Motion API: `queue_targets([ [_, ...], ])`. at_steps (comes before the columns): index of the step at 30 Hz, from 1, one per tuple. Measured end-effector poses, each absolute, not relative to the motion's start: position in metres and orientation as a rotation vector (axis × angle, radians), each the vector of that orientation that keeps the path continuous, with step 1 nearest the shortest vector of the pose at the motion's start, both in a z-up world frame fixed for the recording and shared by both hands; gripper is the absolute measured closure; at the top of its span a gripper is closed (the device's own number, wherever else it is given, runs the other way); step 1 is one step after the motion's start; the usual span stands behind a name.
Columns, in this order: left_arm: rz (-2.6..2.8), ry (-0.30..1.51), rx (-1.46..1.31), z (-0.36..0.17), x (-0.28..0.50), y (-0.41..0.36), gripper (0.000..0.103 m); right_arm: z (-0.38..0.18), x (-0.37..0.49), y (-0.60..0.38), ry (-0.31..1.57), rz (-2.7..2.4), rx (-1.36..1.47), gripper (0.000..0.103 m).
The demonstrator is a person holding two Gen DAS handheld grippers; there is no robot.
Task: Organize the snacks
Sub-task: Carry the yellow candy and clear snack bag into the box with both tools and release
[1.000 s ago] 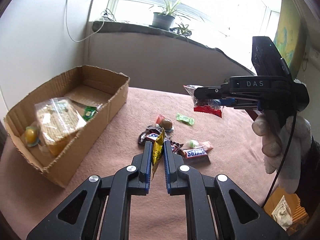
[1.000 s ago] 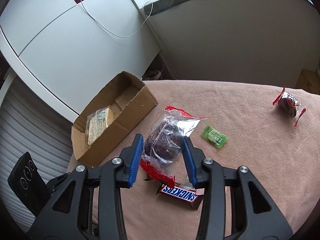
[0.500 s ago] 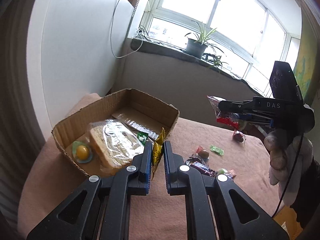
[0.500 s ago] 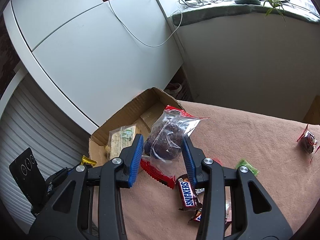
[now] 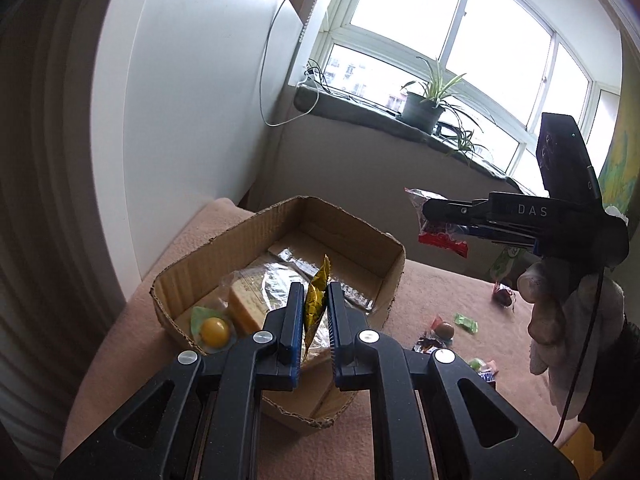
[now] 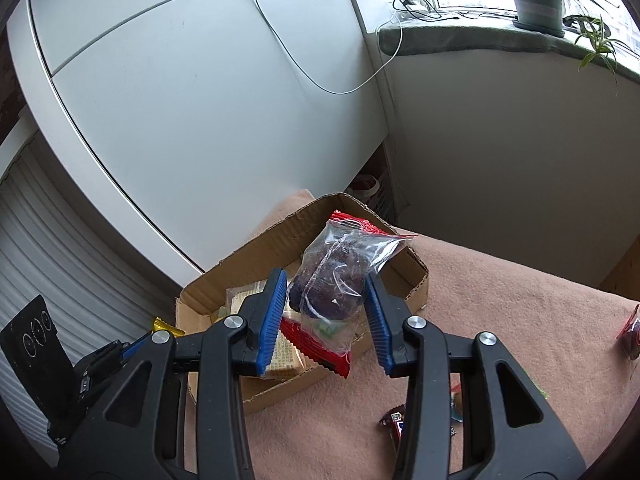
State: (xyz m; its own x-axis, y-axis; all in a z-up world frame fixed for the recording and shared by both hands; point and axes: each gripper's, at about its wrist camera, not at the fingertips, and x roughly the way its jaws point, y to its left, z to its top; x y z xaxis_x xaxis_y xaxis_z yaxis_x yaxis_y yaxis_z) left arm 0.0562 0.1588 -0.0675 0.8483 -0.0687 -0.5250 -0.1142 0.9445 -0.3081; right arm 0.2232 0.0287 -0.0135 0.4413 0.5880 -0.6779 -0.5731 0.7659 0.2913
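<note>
Left gripper [image 5: 314,308]: ribbed blue pads pinched tight on a crinkled gold foil packet [image 5: 316,300], over the cardboard box [image 5: 276,220]. Right gripper [image 6: 326,300]: narrowly parted, clamping a clear crackly bag with red ends holding a dark round cake [image 6: 336,280], above the same corrugated box [image 6: 260,256]. Inside: wrapped wafers [image 5: 250,308], a yellow candy [image 5: 215,330]. Beyond: fuzzy pink tablecloth [image 5: 420,292] with scattered sweets [image 5: 444,330], windowsill plant [image 5: 424,108].

Gripped snacks [image 5: 316,296] above cardboard box [image 5: 394,276]

You see a matt corrugated brown cardboard box [image 5: 384,256], a glossy crinkled gold foil wrapper [image 5: 316,300], and a fuzzy pink cloth table cover [image 6: 500,312].
</note>
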Motion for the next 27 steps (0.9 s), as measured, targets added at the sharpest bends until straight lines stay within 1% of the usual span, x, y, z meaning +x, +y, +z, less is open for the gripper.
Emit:
queue_targets([
  [10,0.073,0.592,-0.350,-0.079,0.071,0.176,0.093,-0.032,0.242,0.060,0.889,0.719,-0.016,0.062],
  [23,0.094,0.628,-0.354,-0.087,0.080,0.181,0.093,-0.055,0.255,0.070,0.942,0.705,-0.024,0.061],
  [24,0.092,0.628,-0.357,-0.087,0.080,0.181,0.093,-0.055,0.254,0.070,0.940,0.702,-0.027,0.059],
  [25,0.091,0.627,-0.357,-0.087,0.080,0.181,0.090,-0.055,0.254,0.070,0.939,0.696,-0.031,0.056],
  [26,0.090,0.627,-0.356,-0.086,0.080,0.180,0.085,-0.054,0.254,0.070,0.934,0.689,-0.032,0.046],
  [27,0.089,0.627,-0.355,-0.086,0.080,0.180,0.079,-0.052,0.253,0.068,0.924,0.684,-0.029,0.033],
])
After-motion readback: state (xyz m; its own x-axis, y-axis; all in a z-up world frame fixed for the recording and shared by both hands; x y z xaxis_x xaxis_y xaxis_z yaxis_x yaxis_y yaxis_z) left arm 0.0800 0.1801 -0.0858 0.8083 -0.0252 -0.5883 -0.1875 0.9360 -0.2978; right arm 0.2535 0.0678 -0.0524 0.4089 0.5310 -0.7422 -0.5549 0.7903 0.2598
